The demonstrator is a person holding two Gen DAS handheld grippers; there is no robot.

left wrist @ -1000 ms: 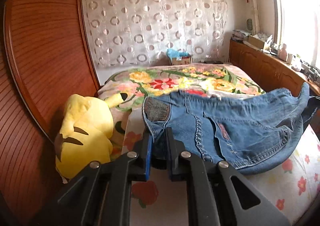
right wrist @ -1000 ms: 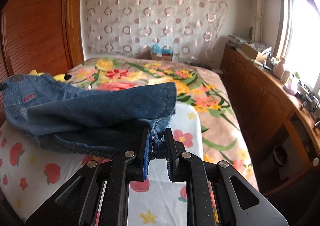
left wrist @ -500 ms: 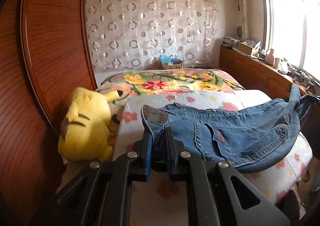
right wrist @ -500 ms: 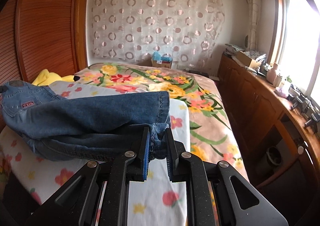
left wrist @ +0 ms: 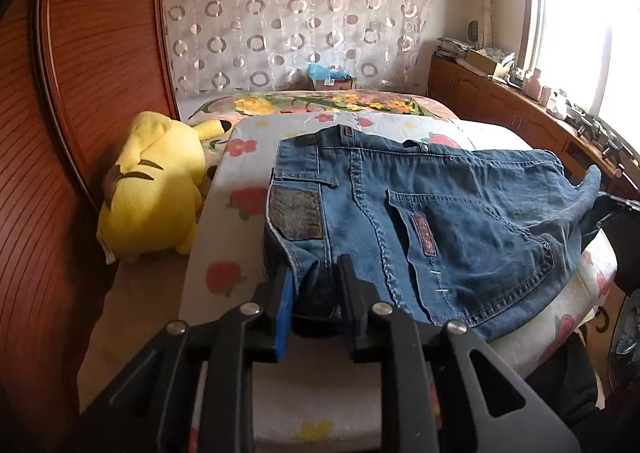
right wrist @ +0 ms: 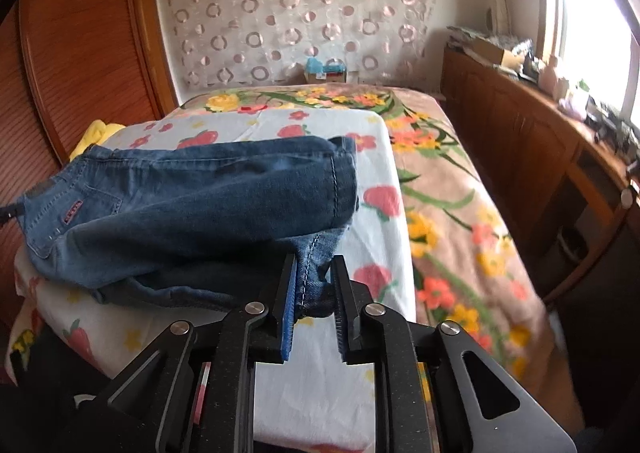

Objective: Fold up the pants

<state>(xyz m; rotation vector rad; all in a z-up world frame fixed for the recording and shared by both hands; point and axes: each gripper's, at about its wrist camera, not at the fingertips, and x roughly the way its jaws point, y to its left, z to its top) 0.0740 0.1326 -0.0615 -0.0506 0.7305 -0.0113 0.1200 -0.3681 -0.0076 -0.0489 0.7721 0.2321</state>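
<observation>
Fingers of the left gripper [left wrist: 314, 293] and right gripper [right wrist: 314, 289] are opening around the blue denim pants [left wrist: 432, 213], releasing them folded on the flowered white pad [right wrist: 320, 385].

Jeans [left wrist: 440, 205] lie on the bed [left wrist: 248, 157], plush toy [left wrist: 152, 189] to their left, cabinet [right wrist: 520, 141] right of the bed.

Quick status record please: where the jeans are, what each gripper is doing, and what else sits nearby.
jeans: folded, lying on the flowered sheet
left gripper: jaws opening, waistband end of the jeans between them
right gripper: jaws opening, hem end between them
plush toy: yellow, left of the sheet, against the wooden wall
fold state: legs doubled over the seat, hem near the sheet's right edge
</observation>
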